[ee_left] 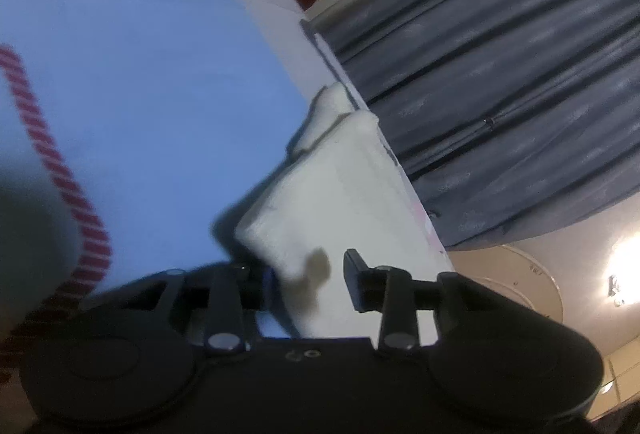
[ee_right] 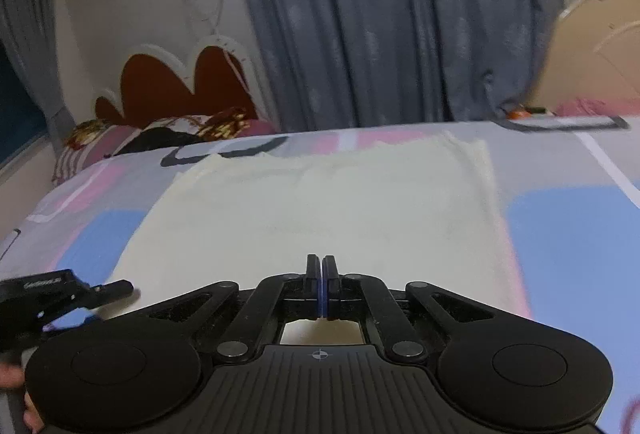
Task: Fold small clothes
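So on my end the cream cloth (ee_right: 320,209) is lying flat on the bedsheet (ee_right: 568,234), blue and pink blocks all around it. My right gripper (ee_right: 322,274) is pinched fully closed with nothing in it, sitting over the cloth's near edge. My left gripper (ee_left: 308,282) is rolled sideways, jaws partly apart around the cloth's corner; can't tell if the pads actually bite. Grey curtain (ee_right: 360,13) behind.
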`<state>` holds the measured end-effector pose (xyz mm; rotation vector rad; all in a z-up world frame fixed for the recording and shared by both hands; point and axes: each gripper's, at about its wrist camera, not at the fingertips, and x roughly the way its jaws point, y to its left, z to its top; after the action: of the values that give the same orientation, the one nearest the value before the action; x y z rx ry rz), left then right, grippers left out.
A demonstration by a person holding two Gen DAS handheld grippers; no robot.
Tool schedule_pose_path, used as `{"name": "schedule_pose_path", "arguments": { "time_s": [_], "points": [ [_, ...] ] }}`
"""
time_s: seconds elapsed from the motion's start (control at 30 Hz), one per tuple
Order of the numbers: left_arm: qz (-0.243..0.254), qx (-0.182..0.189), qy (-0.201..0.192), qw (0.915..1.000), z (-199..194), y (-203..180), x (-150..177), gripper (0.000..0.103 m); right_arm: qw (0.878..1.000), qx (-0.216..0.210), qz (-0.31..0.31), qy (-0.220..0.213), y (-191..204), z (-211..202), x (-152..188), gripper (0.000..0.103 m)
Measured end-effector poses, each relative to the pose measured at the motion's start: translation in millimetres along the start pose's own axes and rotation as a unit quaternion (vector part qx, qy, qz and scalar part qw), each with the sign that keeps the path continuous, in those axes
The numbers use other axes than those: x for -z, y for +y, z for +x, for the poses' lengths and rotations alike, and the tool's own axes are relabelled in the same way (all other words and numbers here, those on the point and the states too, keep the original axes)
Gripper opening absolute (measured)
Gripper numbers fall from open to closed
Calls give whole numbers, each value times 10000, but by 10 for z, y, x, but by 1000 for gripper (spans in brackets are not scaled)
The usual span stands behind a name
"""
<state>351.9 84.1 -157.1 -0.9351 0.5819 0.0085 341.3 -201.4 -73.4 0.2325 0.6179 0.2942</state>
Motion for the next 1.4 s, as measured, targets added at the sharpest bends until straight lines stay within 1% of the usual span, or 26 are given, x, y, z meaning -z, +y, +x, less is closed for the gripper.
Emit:
{"name": "schedule_pose_path", "arguments": {
  "time_s": [0.03,0.1,0.13,0.2,0.27,0.3,0.33,0.37,0.4,0.47,0.5,0.53,0.6,0.63,0.7,0.77,0.83,0.9,0.97,1.07,1.13,1.23,1.27,1.33,1.37,1.4],
  "points": [
    [-9,8,-30,10000,20,3,-10,30,10000,-41,-31,13,23,91,-36,0],
    [-88,-41,-35,9999,72,9,-71,9,9999,-91,-81,37,49,270,-81,0],
    [-146,-37,-10,9999,89,29,-103,5,9999,-100,-89,47,65,336,-94,0],
    [-149,246,-196,9994,22,15,-126,5,9999,-129,-77,78,104,442,-85,0],
    [195,470,-412,9979,-76,-53,-105,5,9997,-206,-93,94,112,499,-50,0],
    [306,473,-412,9976,-77,-28,-73,6,9996,-243,-131,107,123,533,-29,0],
    [297,381,-285,9984,-26,27,-63,7,9994,-184,-211,204,136,605,7,0],
    [159,340,-123,9992,46,96,-75,11,9988,-55,-262,411,136,713,51,0],
    [-71,388,-42,9992,84,180,-92,11,9982,-6,-231,555,110,792,102,0],
    [-216,487,-138,9985,84,212,-129,17,9988,-43,-167,460,88,778,121,0],
    [-207,428,-167,9987,98,189,-145,17,9988,-42,-168,449,91,769,123,0],
    [-198,346,-174,9991,122,161,-155,8,9989,-41,-165,435,91,766,134,0],
    [-180,235,-170,9994,156,88,-180,6,9990,-54,-115,421,80,771,145,0],
    [-96,326,-251,9991,129,23,-185,6,9991,-70,-83,422,66,767,150,0],
    [412,472,-358,9974,84,-212,-194,6,9990,-114,-42,420,31,763,151,0],
    [879,643,-338,9935,67,-467,-195,6,9990,-151,-40,411,26,738,130,0],
    [1411,736,-283,9869,70,-761,-185,6,9995,-171,166,228,-72,636,105,0],
    [1934,798,-83,9778,120,-1076,-156,6,9980,-146,614,-29,-259,488,65,0],
    [2475,921,123,9644,197,-1379,-48,6,9951,4,949,-264,-481,323,30,0],
    [3067,1046,442,9450,367,-1750,236,6,9872,170,1506,-498,-872,68,-18,0],
    [3340,1078,682,9339,495,-1926,460,6,9806,285,1826,-659,-1127,-125,-36,0],
    [3450,1145,1170,9242,731,-2052,831,7,9751,377,2050,-753,-1403,-365,-50,0],
    [3521,1161,1422,9178,856,-2084,920,11,9749,383,2054,-767,-1467,-430,-50,0],
    [3728,1253,2153,8938,1025,-2105,1237,25,9745,314,2110,-693,-1576,-505,-50,0],
    [3871,1270,2285,8842,1023,-2121,1309,24,9739,299,2150,-656,-1620,-528,-45,0],
    [3922,1315,2190,8837,916,-2088,1309,27,9738,308,2160,-636,-1646,-551,-46,1]
  ]
}}
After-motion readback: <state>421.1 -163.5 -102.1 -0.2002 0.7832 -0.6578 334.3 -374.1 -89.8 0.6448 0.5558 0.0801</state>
